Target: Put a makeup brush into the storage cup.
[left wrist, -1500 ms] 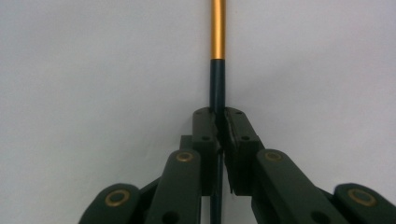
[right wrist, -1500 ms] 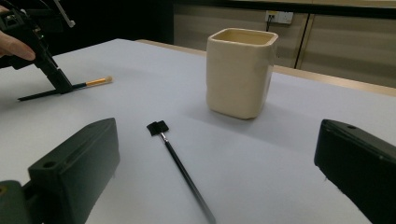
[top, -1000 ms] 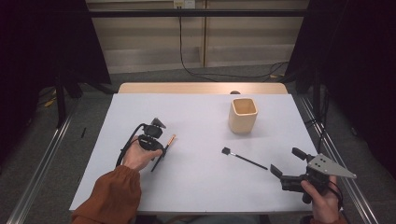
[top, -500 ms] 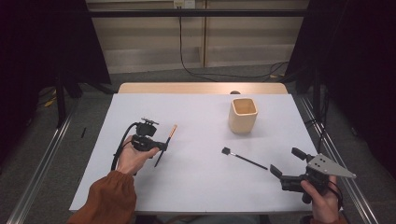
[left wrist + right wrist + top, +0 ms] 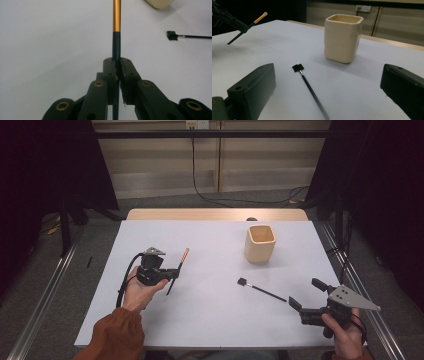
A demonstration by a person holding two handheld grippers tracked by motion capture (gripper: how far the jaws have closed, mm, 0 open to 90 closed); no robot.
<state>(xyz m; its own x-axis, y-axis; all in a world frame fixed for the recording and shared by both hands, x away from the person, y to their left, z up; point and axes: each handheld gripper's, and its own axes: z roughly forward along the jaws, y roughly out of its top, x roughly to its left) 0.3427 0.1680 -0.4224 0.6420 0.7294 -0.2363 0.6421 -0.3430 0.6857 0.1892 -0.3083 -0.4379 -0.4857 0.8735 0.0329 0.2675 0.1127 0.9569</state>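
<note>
High view: left tool [image 5: 172, 272] clamps the brush [image 5: 178, 269] mid-handle.

A pale grey-white rectangular tabletop [image 5: 210, 320] with a light wooden far edge stands on a grey carpeted floor [image 5: 95, 235]. Behind it runs a beige panelled wall [image 5: 150, 165] carrying a white socket [image 5: 196, 124], from which black cables [image 5: 200, 190] trail down. Dark curtains [image 5: 45, 170] hang at either side, and metal rails [image 5: 45, 300] flank the tabletop.

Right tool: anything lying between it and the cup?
Yes: in the right gripper view, a thin black brush lies on the table between the open right tool and the cup.
</note>
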